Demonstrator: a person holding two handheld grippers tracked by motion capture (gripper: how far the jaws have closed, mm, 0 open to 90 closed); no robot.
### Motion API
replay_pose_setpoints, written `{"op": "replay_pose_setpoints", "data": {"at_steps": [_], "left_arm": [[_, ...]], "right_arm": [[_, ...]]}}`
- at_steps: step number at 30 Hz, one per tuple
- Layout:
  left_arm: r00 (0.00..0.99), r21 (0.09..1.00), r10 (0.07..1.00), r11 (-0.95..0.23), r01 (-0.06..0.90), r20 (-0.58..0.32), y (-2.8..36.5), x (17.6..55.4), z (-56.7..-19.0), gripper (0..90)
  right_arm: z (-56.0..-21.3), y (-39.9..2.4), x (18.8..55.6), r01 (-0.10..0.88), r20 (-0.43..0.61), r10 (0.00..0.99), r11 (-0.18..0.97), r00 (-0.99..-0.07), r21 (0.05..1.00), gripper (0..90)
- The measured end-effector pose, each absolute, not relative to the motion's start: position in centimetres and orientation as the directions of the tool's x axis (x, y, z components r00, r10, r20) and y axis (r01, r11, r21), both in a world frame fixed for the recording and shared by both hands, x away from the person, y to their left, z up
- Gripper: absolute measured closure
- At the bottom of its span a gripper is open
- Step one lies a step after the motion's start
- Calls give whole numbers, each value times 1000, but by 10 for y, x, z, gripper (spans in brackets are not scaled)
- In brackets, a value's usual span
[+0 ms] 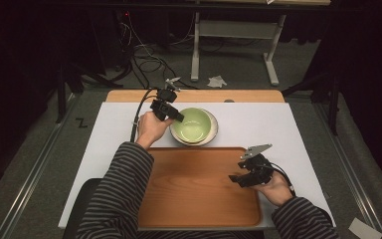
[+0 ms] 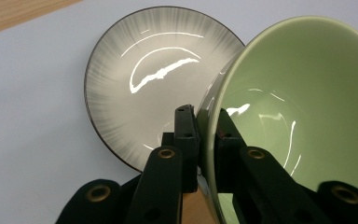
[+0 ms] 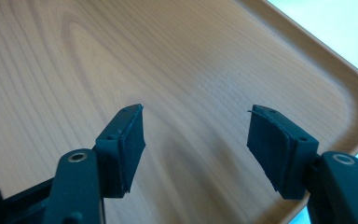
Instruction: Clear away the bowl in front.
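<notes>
Above plate (image 2: 144, 88), L gripper (image 2: 206, 135) clamps green bowl (image 2: 303, 116) rim, tilted; R gripper (image 3: 196, 144) apart.

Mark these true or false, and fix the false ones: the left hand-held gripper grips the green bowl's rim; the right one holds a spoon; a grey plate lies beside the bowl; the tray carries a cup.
1. The left hand-held gripper grips the green bowl by its rim. True.
2. The right hand-held gripper holds a spoon. False: its jaws are open and hold nothing, above the tray.
3. A grey plate lies beside the bowl. True.
4. The tray carries a cup. False: it is bare.
</notes>
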State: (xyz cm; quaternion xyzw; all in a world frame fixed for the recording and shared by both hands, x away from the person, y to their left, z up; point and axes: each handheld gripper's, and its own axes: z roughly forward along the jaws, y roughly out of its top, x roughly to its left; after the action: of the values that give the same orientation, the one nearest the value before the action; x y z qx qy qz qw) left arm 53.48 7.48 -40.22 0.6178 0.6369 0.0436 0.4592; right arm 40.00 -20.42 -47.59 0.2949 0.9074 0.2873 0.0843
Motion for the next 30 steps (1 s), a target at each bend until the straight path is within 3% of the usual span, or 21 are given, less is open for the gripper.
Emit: {"op": "replay_pose_setpoints", "data": {"at_steps": [30], "left_arm": [[286, 639, 781, 180, 748, -555, 65, 484, -371, 837]], "right_arm": [[-476, -203, 399, 484, 17, 578, 666, -816, 568, 380]]}}
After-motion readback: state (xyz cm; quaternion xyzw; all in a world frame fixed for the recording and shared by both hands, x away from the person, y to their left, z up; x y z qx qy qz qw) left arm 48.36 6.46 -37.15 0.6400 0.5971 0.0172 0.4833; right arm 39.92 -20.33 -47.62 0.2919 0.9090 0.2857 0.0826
